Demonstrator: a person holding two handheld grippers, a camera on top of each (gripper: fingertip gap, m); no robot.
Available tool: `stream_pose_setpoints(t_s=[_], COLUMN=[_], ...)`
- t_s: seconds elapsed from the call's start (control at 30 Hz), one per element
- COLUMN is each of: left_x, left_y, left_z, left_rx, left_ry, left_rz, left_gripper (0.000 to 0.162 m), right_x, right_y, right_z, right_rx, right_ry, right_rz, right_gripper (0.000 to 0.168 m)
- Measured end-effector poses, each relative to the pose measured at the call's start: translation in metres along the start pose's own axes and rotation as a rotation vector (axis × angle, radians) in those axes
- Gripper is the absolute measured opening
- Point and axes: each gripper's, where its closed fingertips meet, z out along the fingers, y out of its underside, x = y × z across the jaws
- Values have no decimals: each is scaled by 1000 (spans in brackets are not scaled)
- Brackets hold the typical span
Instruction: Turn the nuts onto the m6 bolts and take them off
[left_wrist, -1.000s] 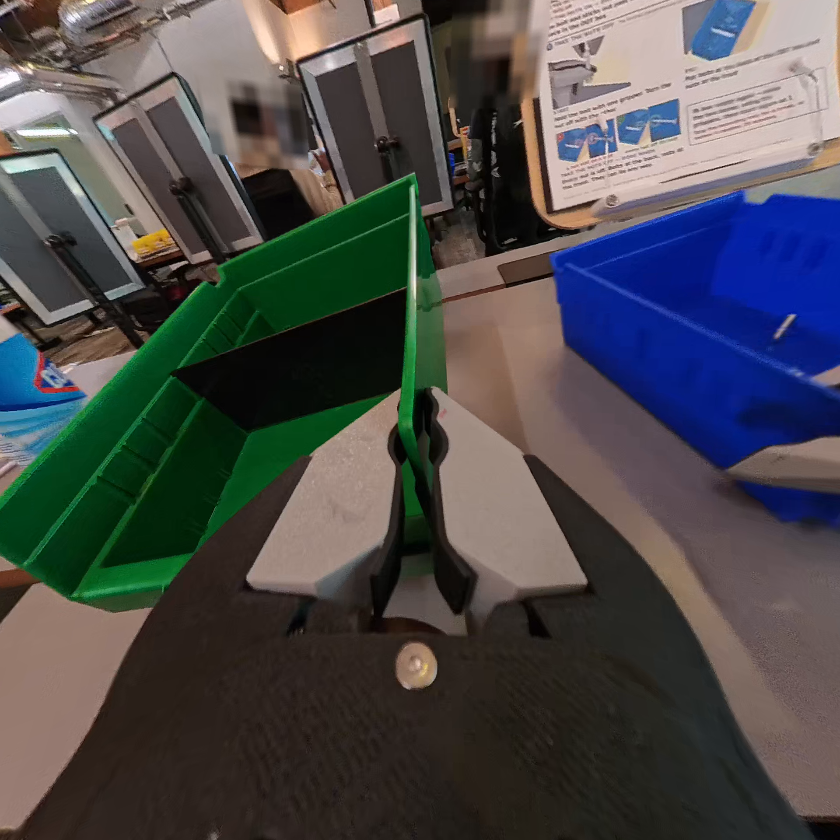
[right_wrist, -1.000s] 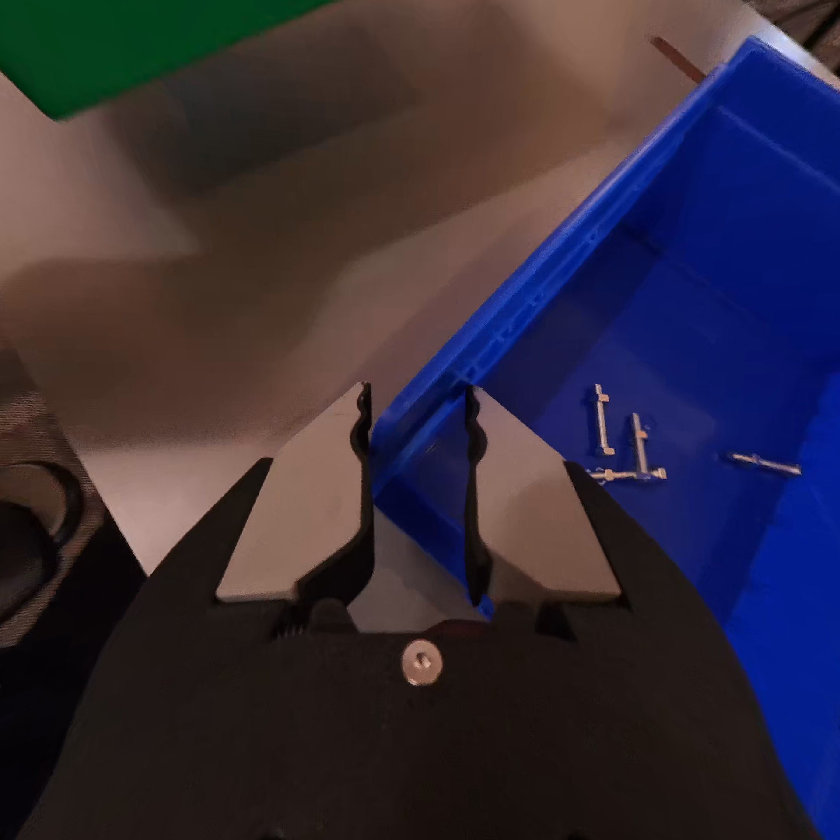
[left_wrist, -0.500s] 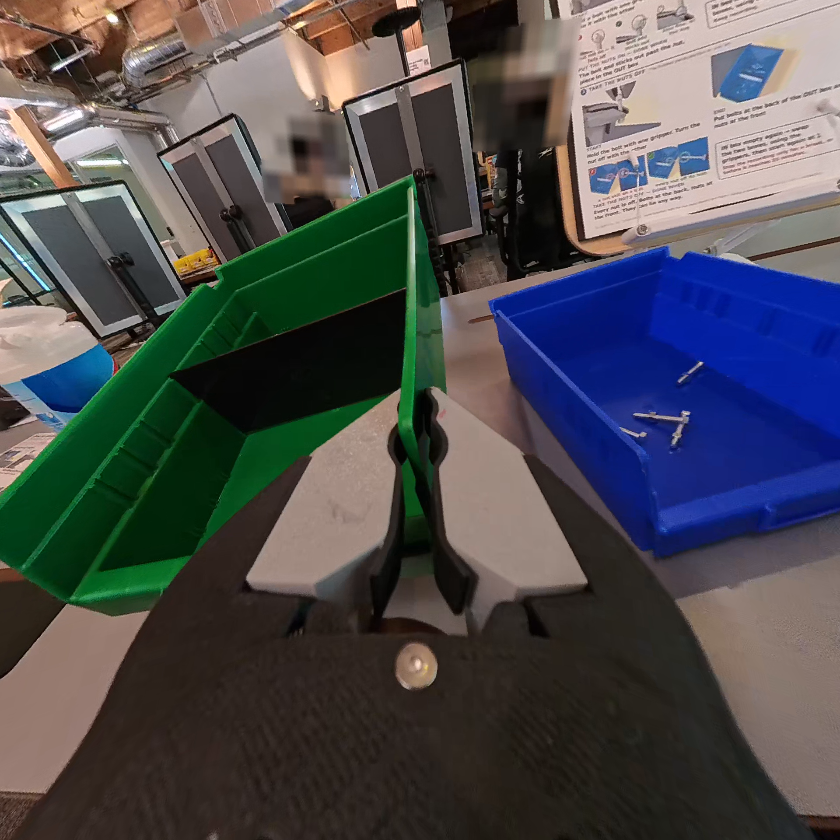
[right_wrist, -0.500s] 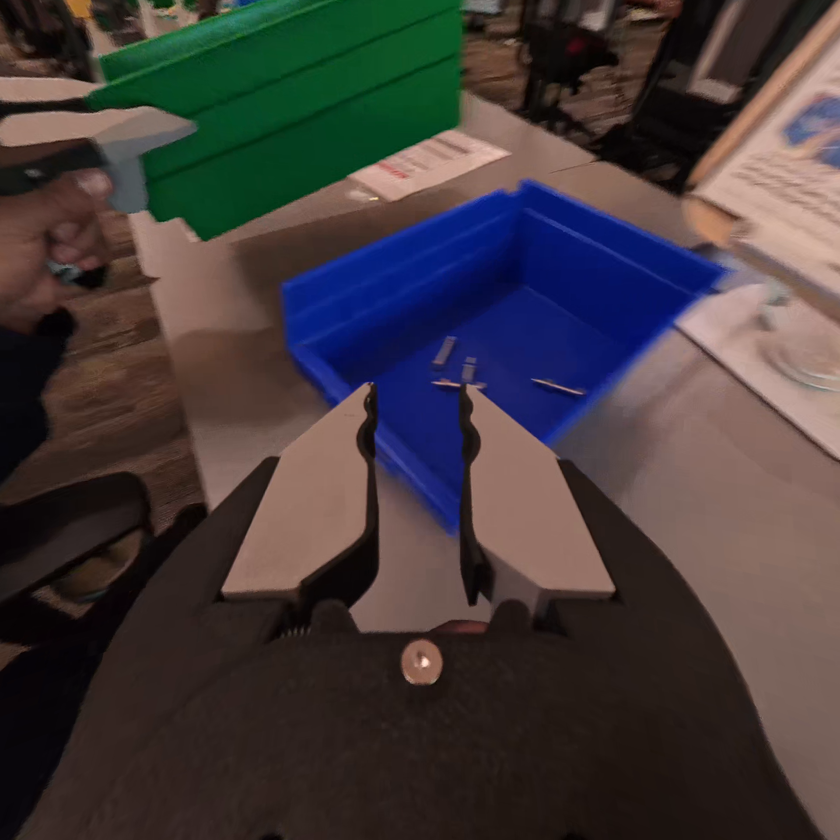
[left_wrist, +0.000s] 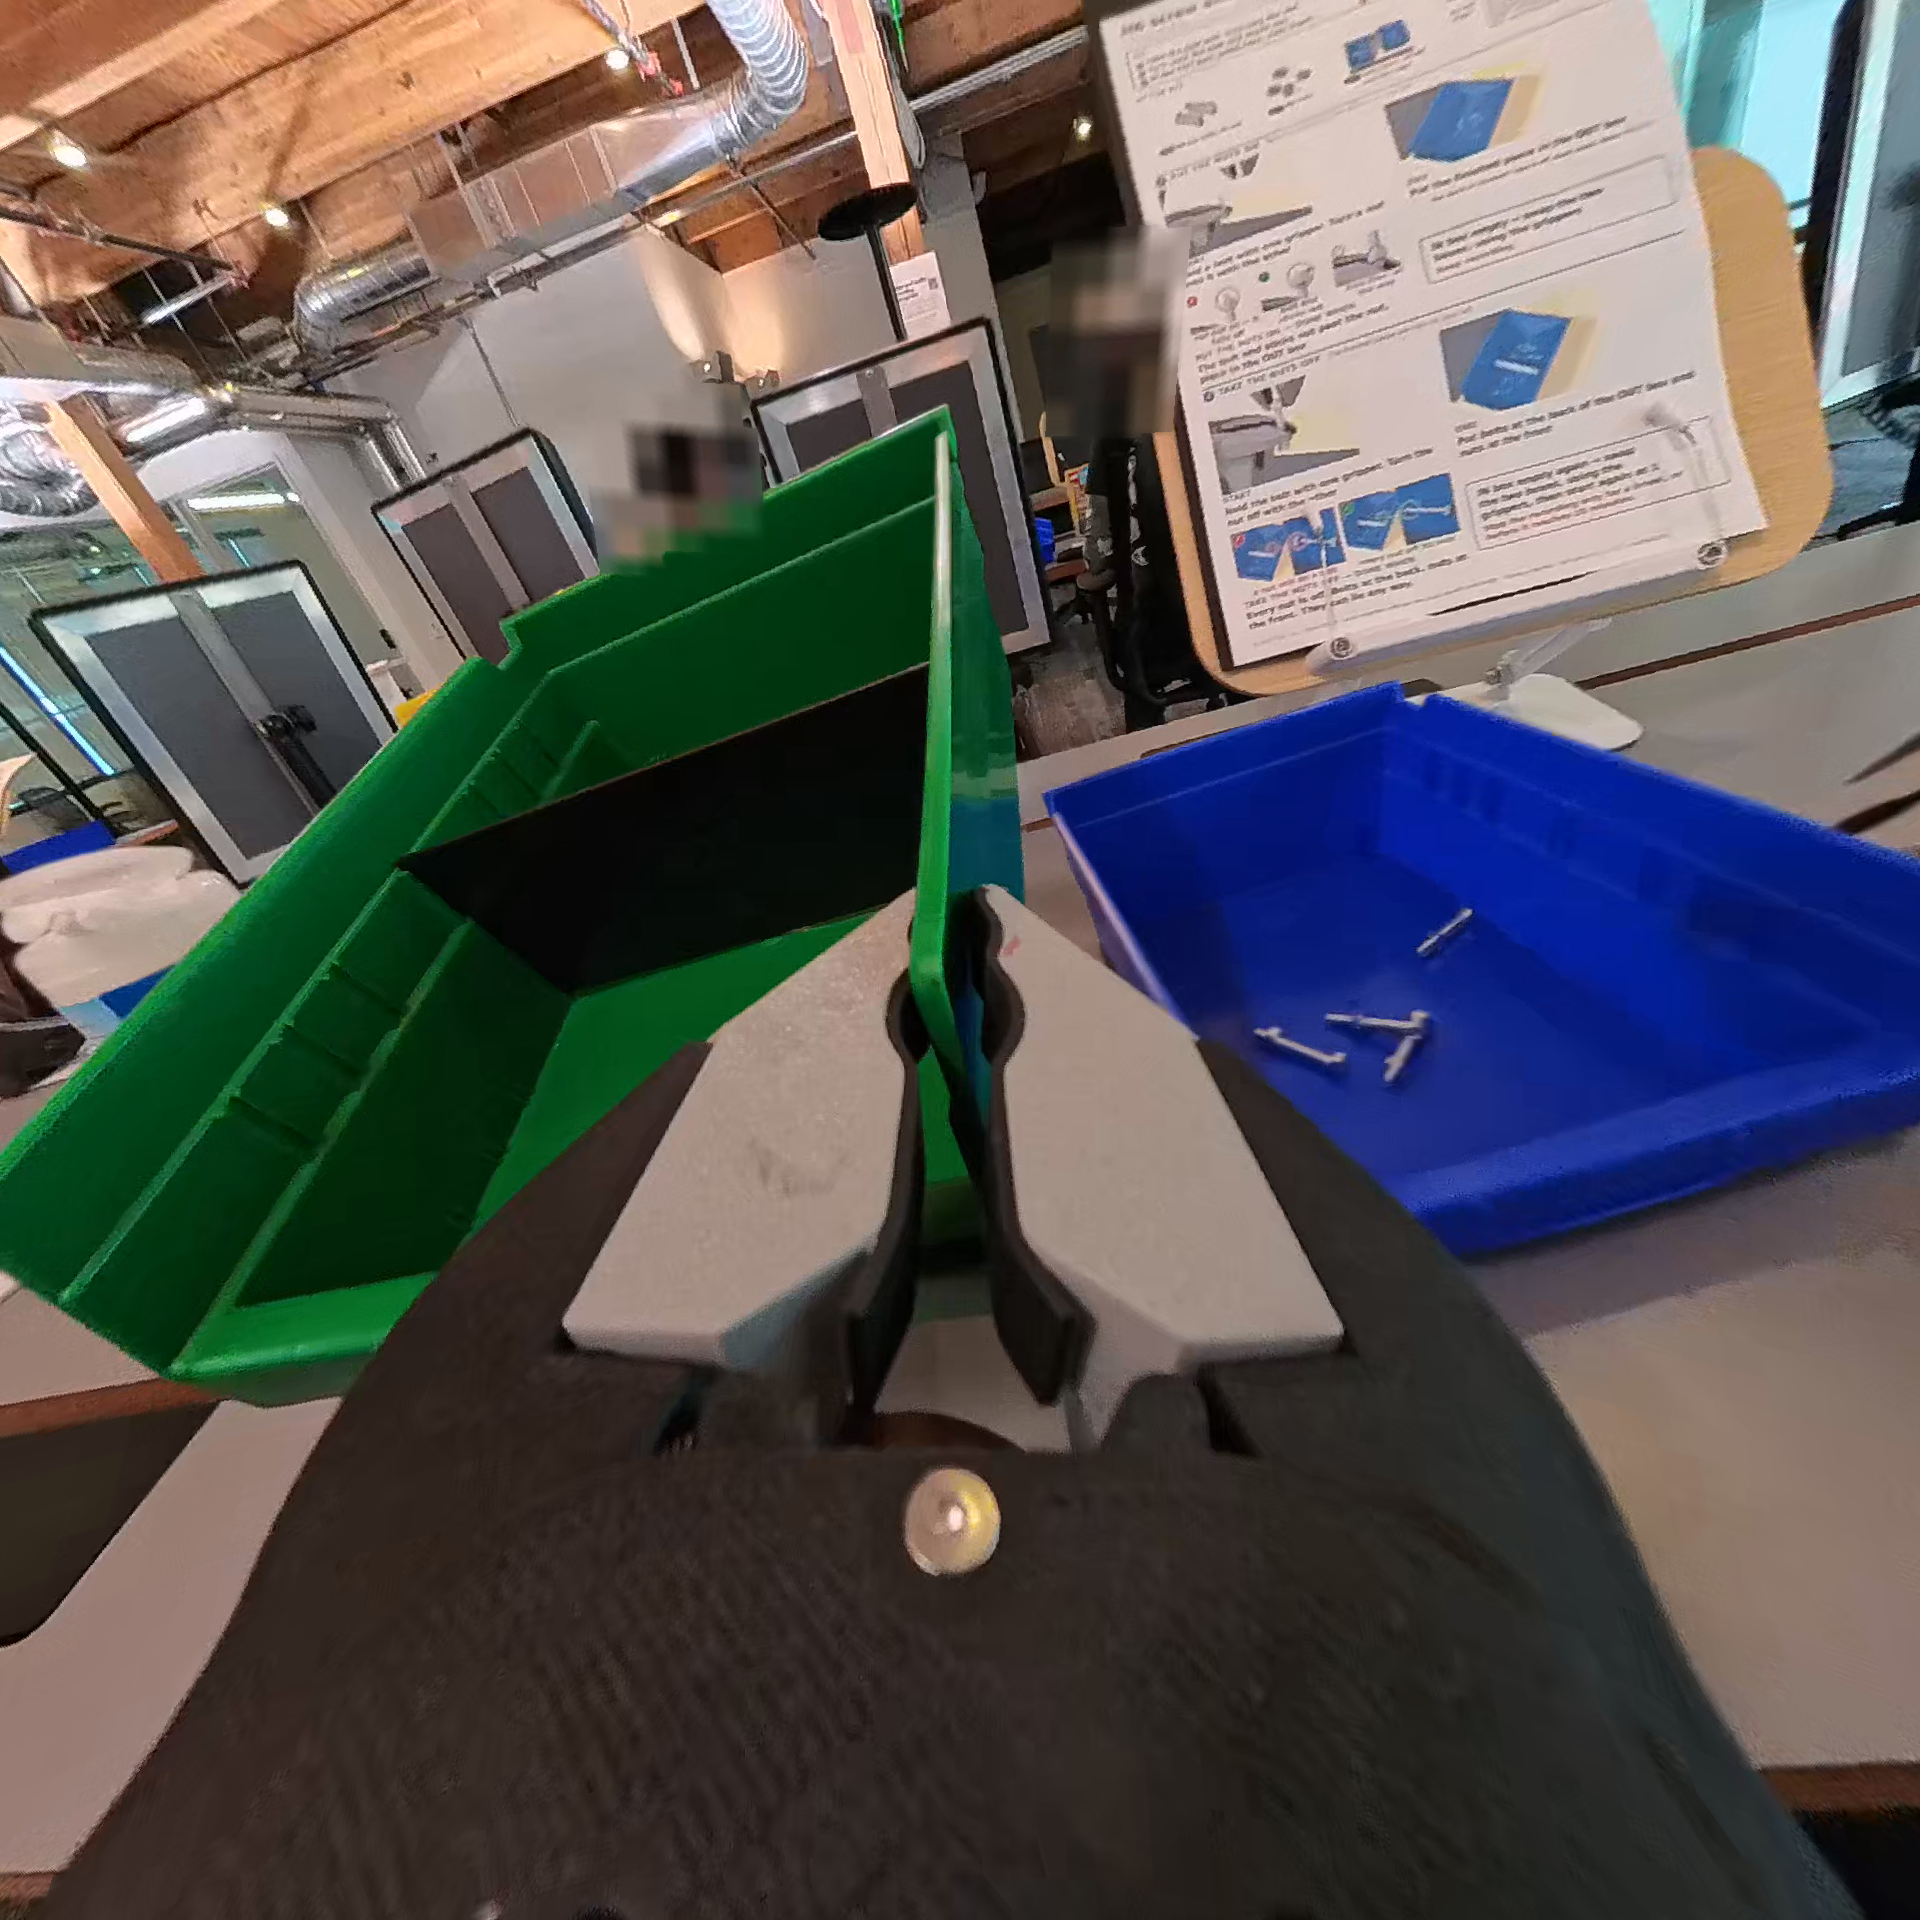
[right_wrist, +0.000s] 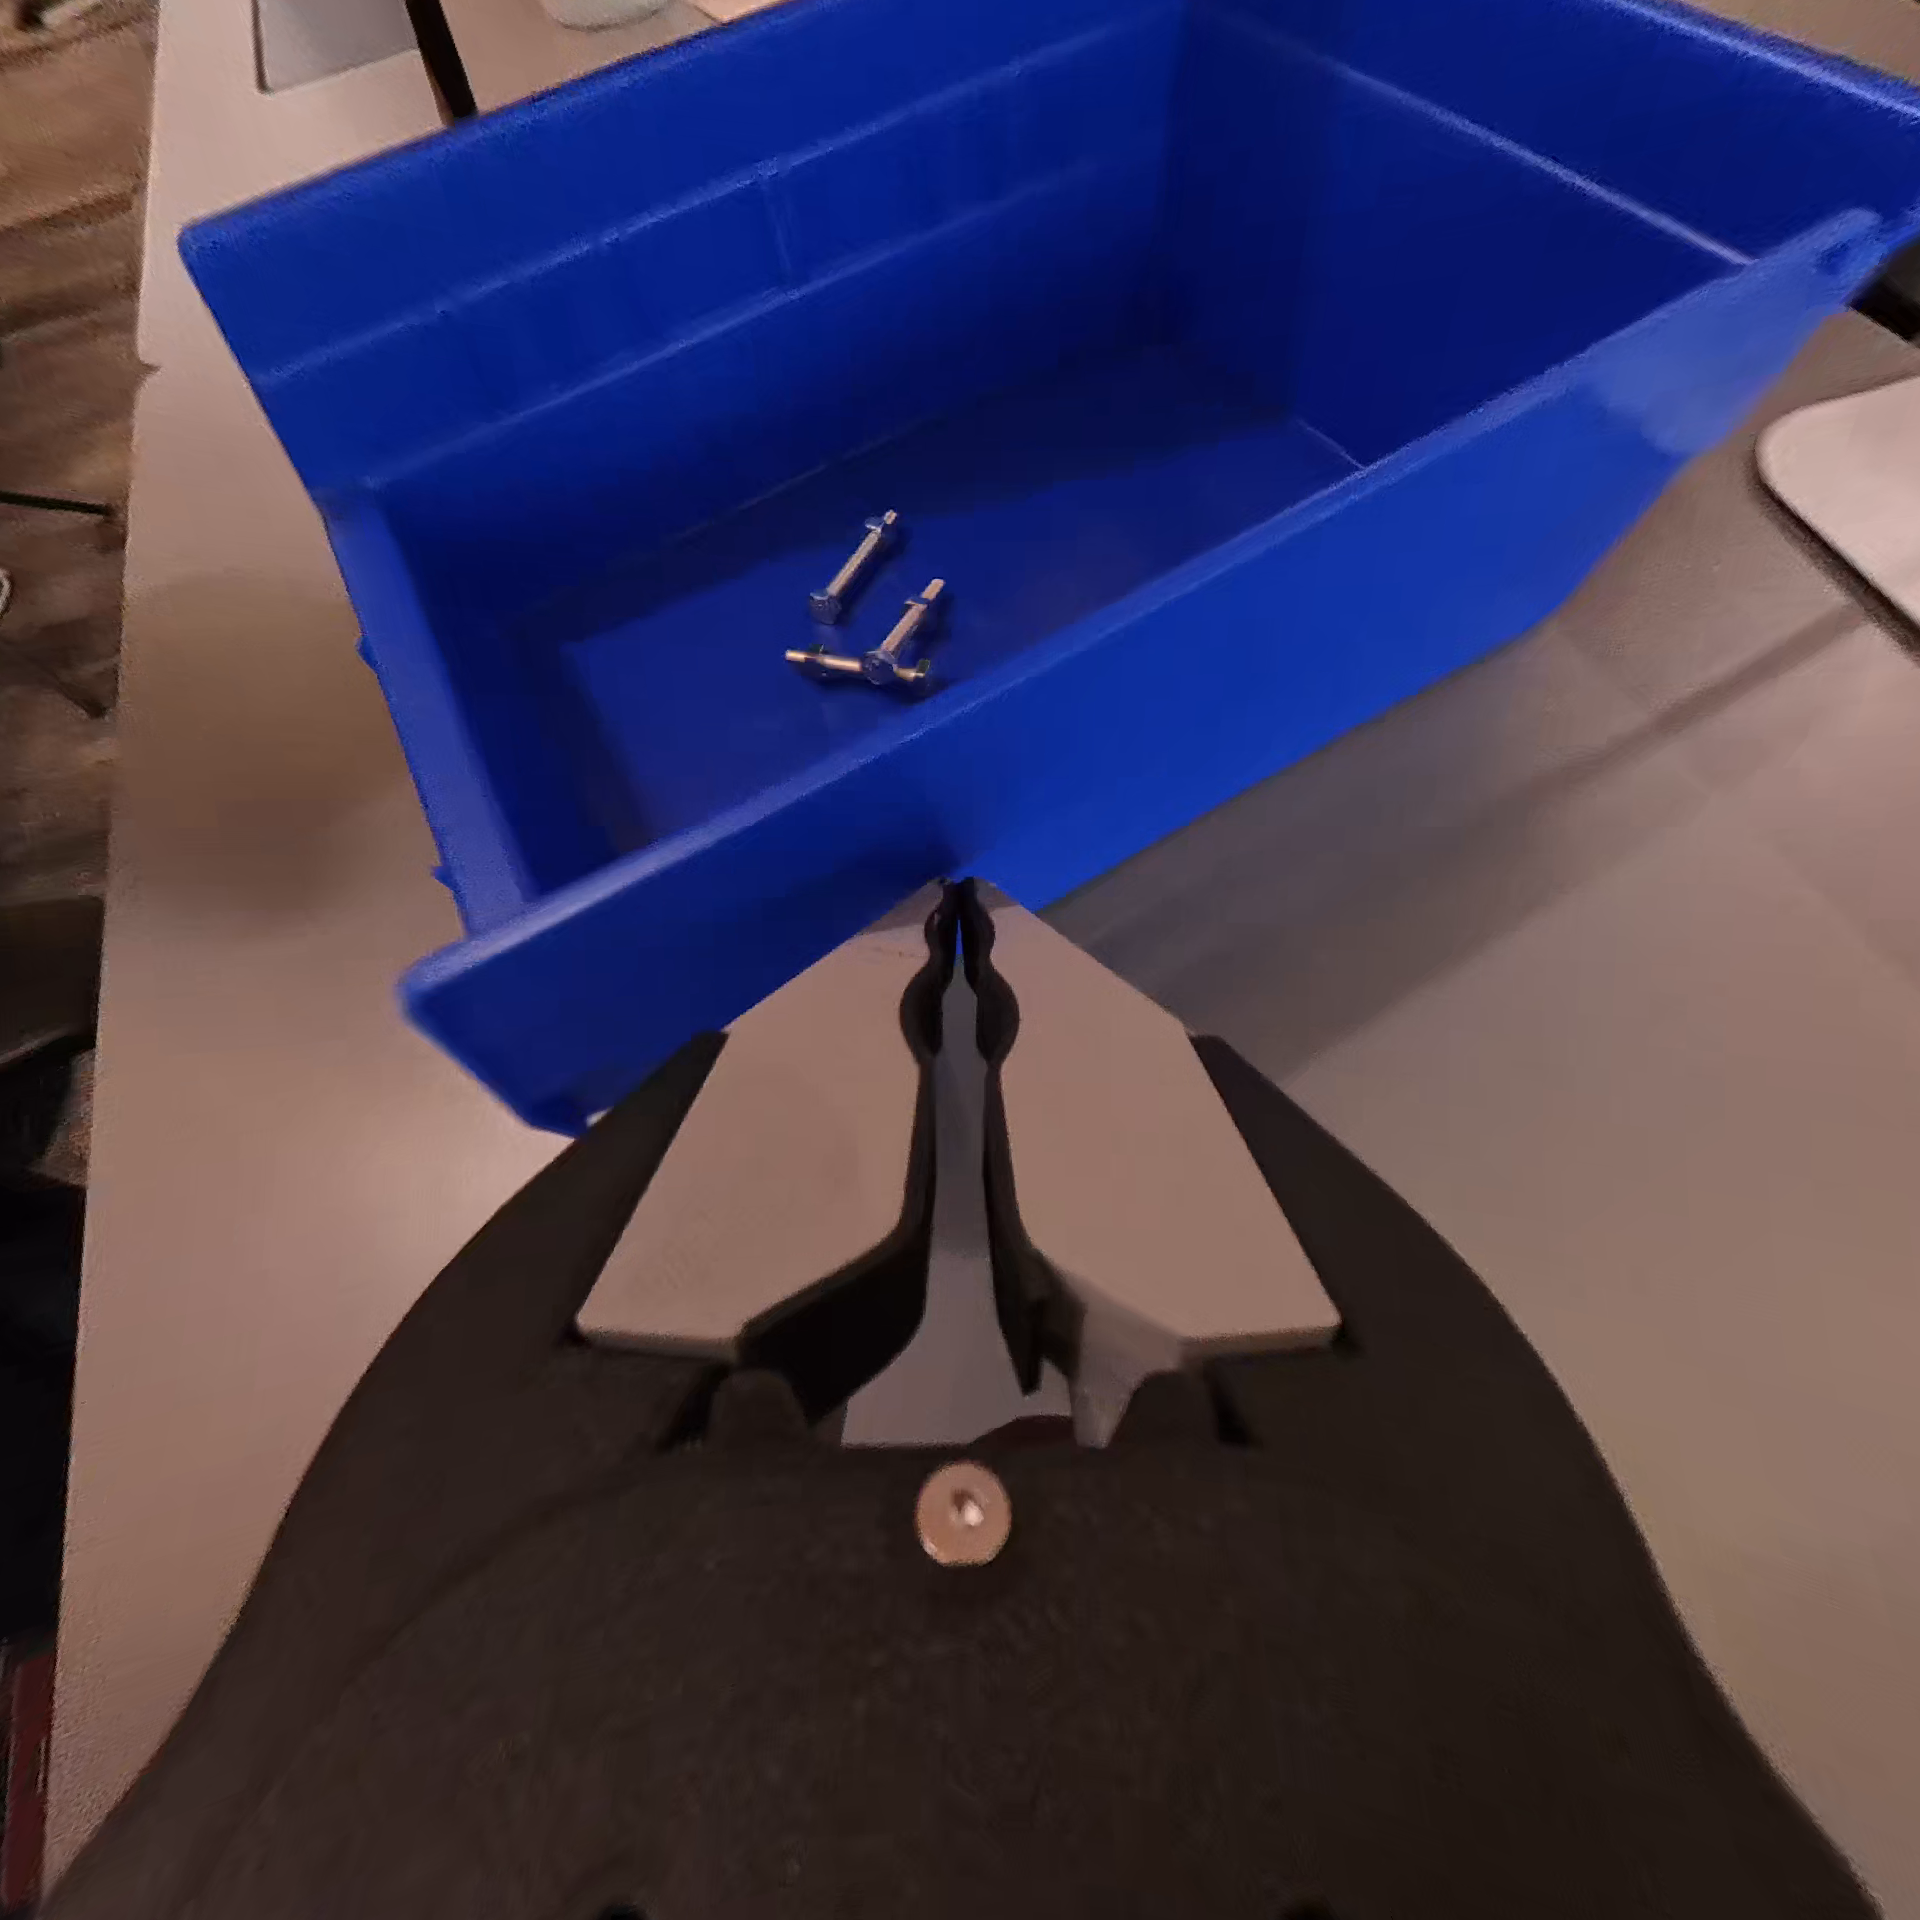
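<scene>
My left gripper (left_wrist: 948, 940) is shut on the right side wall of a green bin (left_wrist: 436, 1039) with a black divider across it. The bin rides tilted in my grip. A blue bin (left_wrist: 1714, 852) stands to its right on the grey table. Several silver bolts (left_wrist: 1382, 1029) lie on its floor. In the right wrist view the blue bin (right_wrist: 727, 260) fills the top, with three bolts (right_wrist: 868, 634) in sight near its front. My right gripper (right_wrist: 956, 894) is shut, its tips against the bin's low front wall (right_wrist: 1195, 769). I cannot tell whether it pinches the wall.
An instruction sheet on a wooden board and white stand (left_wrist: 1455, 343) rises behind the blue bin. Grey table top (right_wrist: 1507, 1143) lies to the right of my right gripper. The table's left edge (right_wrist: 114, 935) drops off to the floor. Room dividers stand far behind. Across from one pair of fingers to the other is roughly 30 cm.
My right gripper has shut and come in to the blue bin's front wall. My left gripper still holds the green bin, and its view has tipped upward.
</scene>
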Motion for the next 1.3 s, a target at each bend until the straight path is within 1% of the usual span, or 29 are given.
stream_pose_setpoints(t_s=[0.1,0.13,0.17,0.2,0.27,0.37,0.47,0.57,0.67,0.77,0.83,0.87,0.9,0.97,1.1,1.17,1.23,1.3], left_x=[2,4,5,7,14,32,65,113,171,233,274,295,316,355,420,446,464,486], left_y=[-9,-13,-17,-22,-34,-55,-79,-101,-116,-121,-119,-116,-110,-92,-42,-22,-15,-10], left_z=[-8,-10,-13,-16,-25,-40,-56,-69,-74,-74,-73,-72,-70,-62,-38,-26,-7,9], left_rx=[17,22,28,38,60,105,176,239,266,256,249,239,224,174,26,-29,8,-24], left_ry=[-5,-8,-7,-4,14,70,179,331,478,605,686,726,763,827,903,932,867,861], left_rz=[13,20,29,37,54,77,83,84,95,119,133,139,148,161,183,158,153,96], left_gripper=[1,1,1,1,1,0,1,1,1,1,1,1,2,2,2,1,3,1], right_x=[-12,-14,-16,-17,-18,-22,-20,-12,-6,8,13,12,10,6,14,13,5,0], right_y=[-7,-10,-12,-14,-20,-23,-10,10,21,38,45,47,51,63,89,89,80,77], right_z=[30,39,45,47,37,-2,-53,-109,-172,-235,-275,-291,-303,-314,-318,-318,-312,-299], right_rx=[-33,-43,-49,-51,-20,50,94,116,172,164,184,205,220,214,145,126,135,113], right_ry=[-27,-25,-28,-29,-23,-5,51,129,207,370,483,504,504,470,484,501,484,468], right_rz=[-18,-24,-18,-3,19,-1,-12,7,45,63,60,66,82,135,196,186,149,129], right_gripper=[0,6,16,22,25,26,27,29,29,31,31,30,30,31,35,36,35,36])
